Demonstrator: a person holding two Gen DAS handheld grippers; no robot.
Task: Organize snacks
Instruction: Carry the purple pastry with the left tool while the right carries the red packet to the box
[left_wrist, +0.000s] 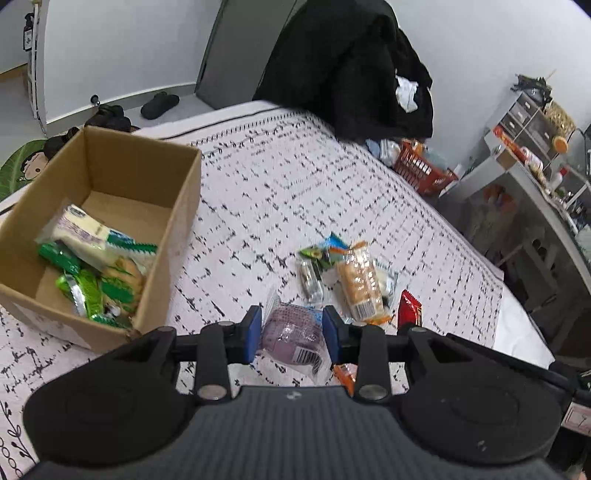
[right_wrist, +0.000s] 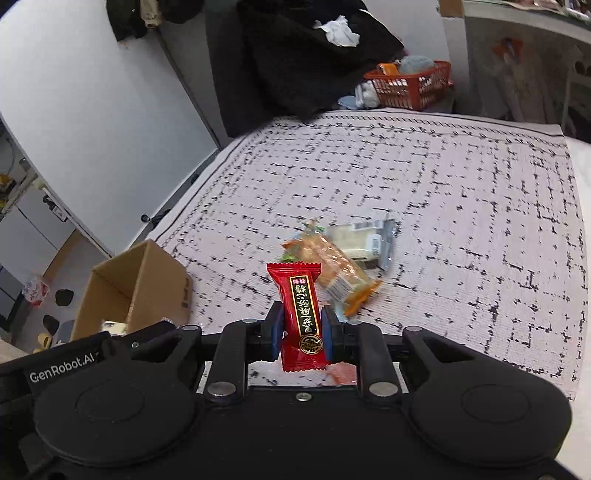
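Left claw (left_wrist: 291, 334): pinches a purple snack in a clear wrapper (left_wrist: 293, 338) between its blue pads, held above the cloth.
Right claw (right_wrist: 302, 332): pressed together on a red candy packet (right_wrist: 300, 317), which stands upright between the pads with its top end clear of them.
Cardboard box (left_wrist: 186, 206): open, on the patterned cloth (left_wrist: 295, 184), left of the snack pile; inside it lie a pale yellow packet and several green-wrapped snacks (left_wrist: 92, 258).
Snack pile (left_wrist: 347, 277): loose on the cloth, right of the box; a long clear pack of orange biscuits (left_wrist: 360, 284) lies on top, with a blue-and-green packet at its far side.
Red basket (left_wrist: 421, 170): beyond the box at the cloth's far edge, beside a heap of black clothing (left_wrist: 351, 70).
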